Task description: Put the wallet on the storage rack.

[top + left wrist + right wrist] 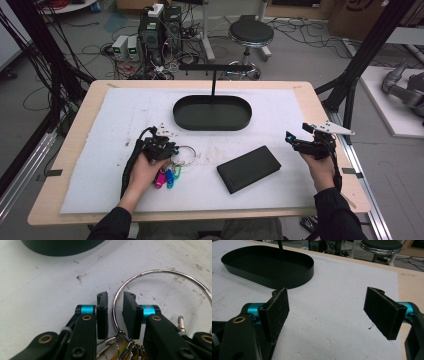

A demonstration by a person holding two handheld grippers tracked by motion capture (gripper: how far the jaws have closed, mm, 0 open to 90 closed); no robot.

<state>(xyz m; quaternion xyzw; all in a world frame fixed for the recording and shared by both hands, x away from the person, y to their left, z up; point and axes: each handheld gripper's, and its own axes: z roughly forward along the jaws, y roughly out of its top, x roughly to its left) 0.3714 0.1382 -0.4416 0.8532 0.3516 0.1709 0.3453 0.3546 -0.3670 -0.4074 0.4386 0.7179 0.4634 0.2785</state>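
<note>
The left gripper (115, 298) sits low over the white mat (100, 150), its jaws narrowed to a slim gap with the wire of the big key ring (160, 273) running up between them. In the left gripper view a sliver of daylight shows on either side of the wire, so the pads are not yet pressing on it: the ring is straddled, not gripped. Just behind the fingertips, towards the hand, the ring gathers a bunch of smaller rings and keys (125, 345); in the high view the pink and blue tags (166, 177) lie there beside the person's left hand (142, 172).

Ahead of this gripper and well apart lies the black oval tray (212, 112); off to its right, the flat black case (248, 168) rests on the mat.

The right gripper (325, 312) hangs near the right edge of the mat, jaws spread wide with nothing between them.

The ring looks like thin, stiff, polished steel, likely light but slippery, and the wire could roll or slide along the pads. A pinch square across the wire near the bunch should hold best; once lifted, the keys will likely swing and drag the ring downward
</note>
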